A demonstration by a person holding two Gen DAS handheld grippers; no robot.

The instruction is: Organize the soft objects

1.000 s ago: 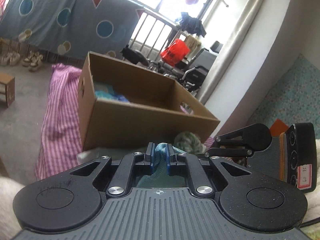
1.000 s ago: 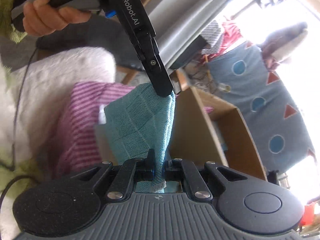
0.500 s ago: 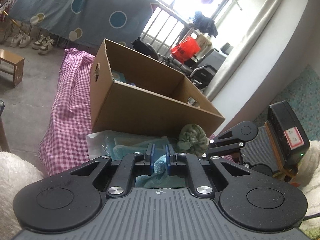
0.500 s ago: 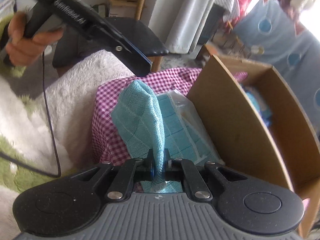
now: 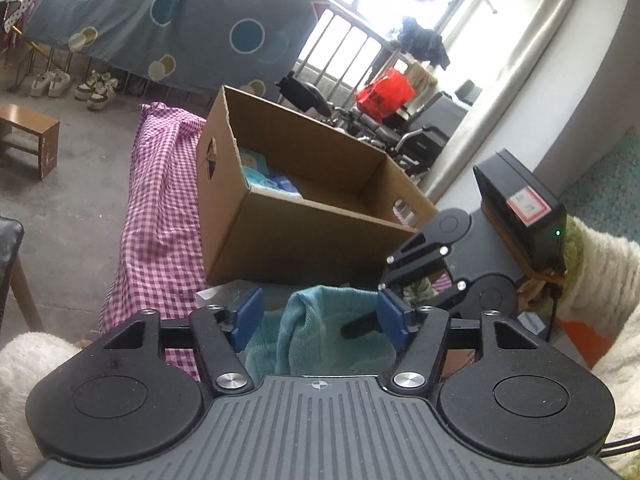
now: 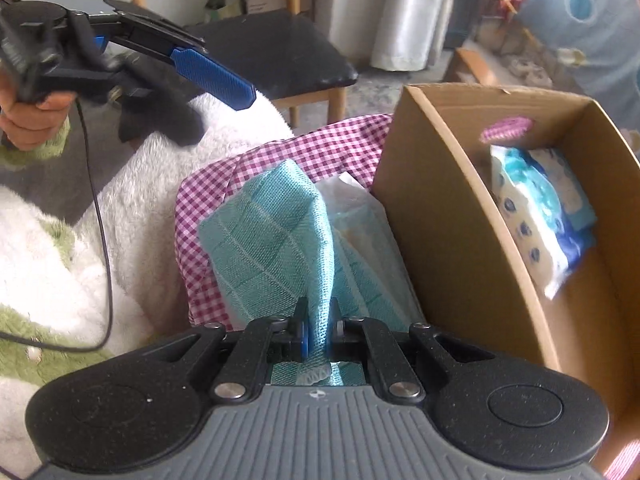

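Since a second ago our left gripper [image 5: 320, 316] has let go, its jaws just opening and now spread clear of the teal cloth [image 6: 276, 236]. Our right gripper [image 6: 319, 322] pinches that cloth, draped over the checked cover [image 6: 304, 152], cardboard box [image 6: 436, 216] at 3 o'clock.

A lived-in home room. At the upper left of the left wrist view a blue-grey sheet with coloured circles and triangles [image 5: 160, 20] hangs over pairs of white sneakers [image 5: 72, 84] on a bare concrete floor [image 5: 72, 208]. A small brown wooden stool [image 5: 28, 136] stands at the left edge, and a pale curtain [image 5: 516, 64] hangs beside a bright barred window [image 5: 360, 40] at the upper right.
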